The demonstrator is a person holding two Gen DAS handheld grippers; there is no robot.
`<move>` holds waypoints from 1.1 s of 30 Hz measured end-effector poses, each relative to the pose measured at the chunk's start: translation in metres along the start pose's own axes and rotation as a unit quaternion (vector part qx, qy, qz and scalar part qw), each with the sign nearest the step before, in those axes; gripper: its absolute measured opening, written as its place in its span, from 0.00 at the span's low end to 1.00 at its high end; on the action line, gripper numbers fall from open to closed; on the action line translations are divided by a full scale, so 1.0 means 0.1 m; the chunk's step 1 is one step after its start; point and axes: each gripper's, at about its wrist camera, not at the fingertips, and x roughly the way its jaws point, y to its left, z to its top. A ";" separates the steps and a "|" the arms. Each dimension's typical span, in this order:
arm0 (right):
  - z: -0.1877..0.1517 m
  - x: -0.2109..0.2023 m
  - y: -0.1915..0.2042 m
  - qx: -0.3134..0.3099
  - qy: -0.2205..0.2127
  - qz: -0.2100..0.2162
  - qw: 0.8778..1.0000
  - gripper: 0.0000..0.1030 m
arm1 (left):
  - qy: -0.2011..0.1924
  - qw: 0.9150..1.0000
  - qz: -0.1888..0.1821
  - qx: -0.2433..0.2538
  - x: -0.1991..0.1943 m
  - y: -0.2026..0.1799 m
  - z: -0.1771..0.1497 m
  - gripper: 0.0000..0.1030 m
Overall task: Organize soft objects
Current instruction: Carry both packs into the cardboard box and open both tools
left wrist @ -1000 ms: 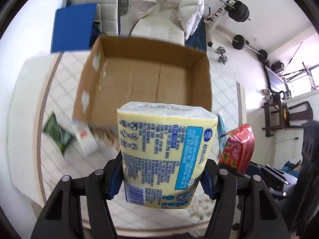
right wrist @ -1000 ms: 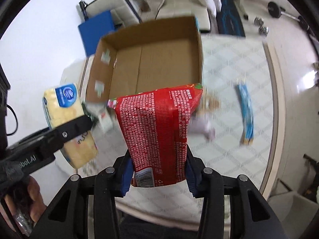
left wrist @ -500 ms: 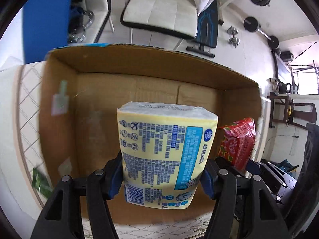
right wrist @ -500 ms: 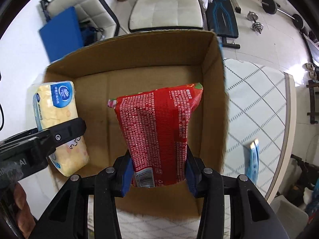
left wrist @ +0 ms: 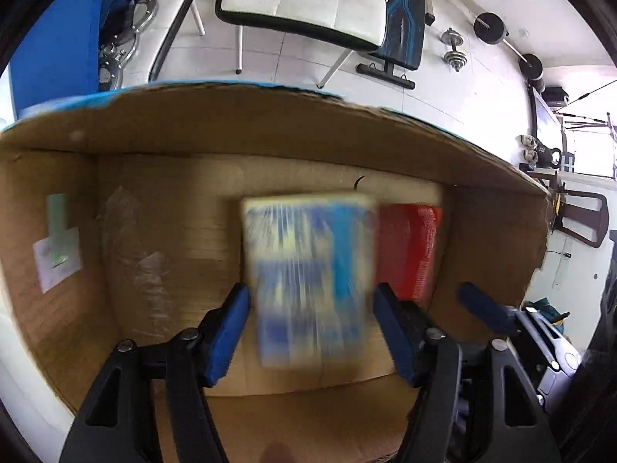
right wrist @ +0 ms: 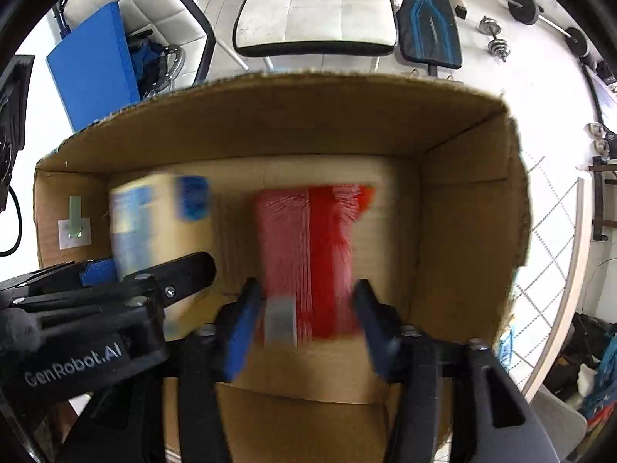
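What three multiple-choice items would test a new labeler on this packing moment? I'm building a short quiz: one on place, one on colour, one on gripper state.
1. Where is the yellow tissue pack?
A. on the white chair
B. inside the cardboard box
C. on the floor

2. What colour is the snack bag in front of the right gripper?
A. red
B. green
C. white

3. How do the left gripper's jaws stand?
A. clamped on the pack
B. open, clear of the pack
C. out of view

Answers: B, box walls surround the pack; A, the bag is plainly red; B, gaps show between both pads and the pack, the jaws having just been opening.
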 end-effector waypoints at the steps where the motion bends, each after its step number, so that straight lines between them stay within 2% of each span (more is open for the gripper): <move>1: -0.01 -0.03 0.01 0.001 -0.002 0.003 1.000 0.79 | -0.009 1.000 0.012 0.004 -0.05 -0.01 -0.01 0.79; 2: -0.03 -0.06 0.02 0.001 -0.004 0.000 1.000 0.79 | -0.017 1.000 0.021 0.010 -0.09 -0.01 -0.03 0.83; 6: -0.15 -0.19 0.04 0.000 -0.008 -0.018 1.000 0.79 | -0.047 0.997 0.055 0.028 -0.31 -0.02 -0.15 0.87; 7: -0.19 -0.22 0.04 0.000 -0.008 -0.020 1.000 0.79 | -0.055 0.996 0.060 0.030 -0.37 0.00 -0.19 0.96; 8: -0.25 -0.26 0.05 -0.001 -0.010 -0.022 1.000 0.79 | -0.066 0.995 0.070 0.034 -0.43 0.02 -0.25 0.99; 10: -0.37 -0.32 0.06 -0.002 -0.013 -0.021 1.000 0.89 | -0.084 0.992 0.082 0.039 -0.56 0.07 -0.38 0.99; 13: -0.61 -0.42 0.09 -0.003 -0.016 -0.010 1.000 0.93 | -0.105 0.989 0.092 0.042 -0.71 0.13 -0.61 0.99; 21: -1.18 -0.68 0.10 -0.009 -0.041 -0.014 0.999 0.93 | -0.145 0.983 0.100 0.043 -0.95 0.17 -1.28 0.99; 28: -1.73 -1.07 0.09 -0.024 -0.097 -0.017 0.995 0.93 | -0.209 0.970 0.123 0.034 -1.18 0.11 -1.86 0.99; 33: -2.05 -1.33 0.06 -0.030 -0.132 -0.026 0.990 0.93 | -0.239 0.961 0.131 0.040 -1.31 0.00 -2.22 0.99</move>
